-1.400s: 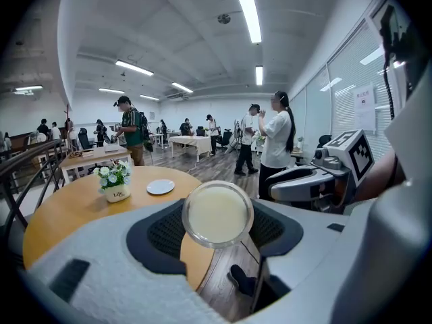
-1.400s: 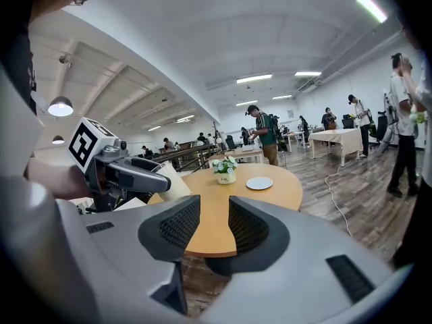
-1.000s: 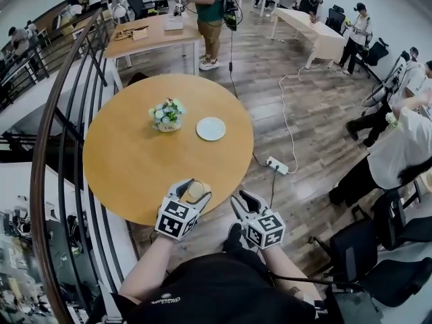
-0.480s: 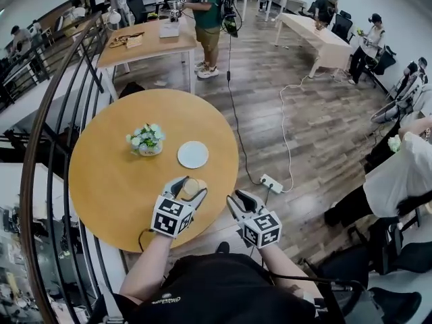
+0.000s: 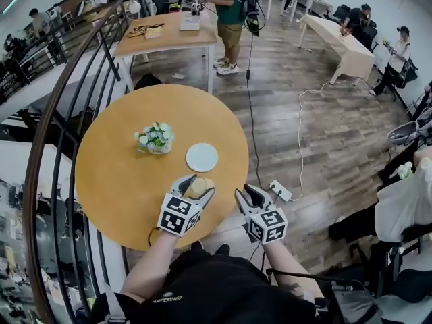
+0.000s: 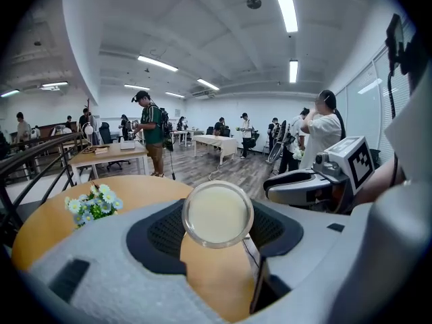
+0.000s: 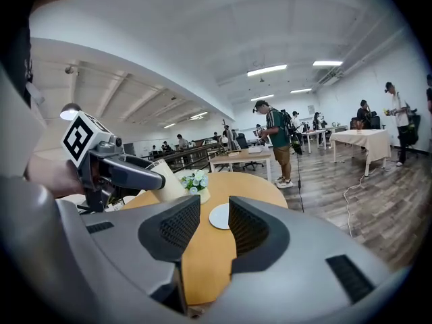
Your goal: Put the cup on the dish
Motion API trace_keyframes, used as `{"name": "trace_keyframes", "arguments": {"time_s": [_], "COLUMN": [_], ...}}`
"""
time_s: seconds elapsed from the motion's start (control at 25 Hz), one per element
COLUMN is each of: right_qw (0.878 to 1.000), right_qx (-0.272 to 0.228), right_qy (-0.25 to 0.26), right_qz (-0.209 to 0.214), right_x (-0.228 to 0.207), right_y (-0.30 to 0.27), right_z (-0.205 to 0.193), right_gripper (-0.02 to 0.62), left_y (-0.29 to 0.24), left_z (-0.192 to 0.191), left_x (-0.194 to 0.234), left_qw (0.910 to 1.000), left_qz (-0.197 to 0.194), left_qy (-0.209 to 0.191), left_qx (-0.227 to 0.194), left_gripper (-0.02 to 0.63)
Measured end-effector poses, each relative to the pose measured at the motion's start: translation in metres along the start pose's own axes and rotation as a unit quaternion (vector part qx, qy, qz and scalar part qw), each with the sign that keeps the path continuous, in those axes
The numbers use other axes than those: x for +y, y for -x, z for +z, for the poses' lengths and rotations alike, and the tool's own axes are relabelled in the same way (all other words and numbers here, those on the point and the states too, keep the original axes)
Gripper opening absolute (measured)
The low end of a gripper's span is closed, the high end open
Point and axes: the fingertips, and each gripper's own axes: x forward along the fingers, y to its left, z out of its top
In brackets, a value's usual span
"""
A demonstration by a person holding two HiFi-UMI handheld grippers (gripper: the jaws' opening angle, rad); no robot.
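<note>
Head view: cup [image 5: 198, 188] tight in left gripper [image 5: 197, 185], nearer dish [image 5: 202, 157] than before; right gripper [image 5: 246, 192] empty, ajar.

A round wooden table [image 5: 121, 174] stands on plank flooring [image 5: 317, 133] beside a black railing [image 5: 61, 113] under strip lights [image 6: 287, 5].

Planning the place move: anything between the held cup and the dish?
Nothing visible. Only bare table lies between the cup in the left gripper and the dish. The flowers stand left of the dish, off the path.
</note>
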Motion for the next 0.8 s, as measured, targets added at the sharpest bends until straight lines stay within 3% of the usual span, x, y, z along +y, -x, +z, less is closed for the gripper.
{"name": "trace_keyframes", "arguments": {"time_s": [0.44,0.8], "right_qw": [1.0,1.0], "right_qx": [0.01,0.018], "right_qy": [-0.002,-0.008], "right_qz": [-0.002,-0.018], "right_x": [0.012,-0.004], "right_y": [-0.035,-0.051], "right_z": [0.009,0.013], "right_gripper": [0.116,0.115], "left_y": [0.002,-0.015], "left_z": [-0.003,-0.006], "left_x": [0.035,0.044], "left_qw": [0.9999,0.9995], "left_qz": [-0.001,-0.017], "left_qy": [0.005,0.006], "left_qx": [0.014,0.027], "left_gripper": [0.272,0.272]}}
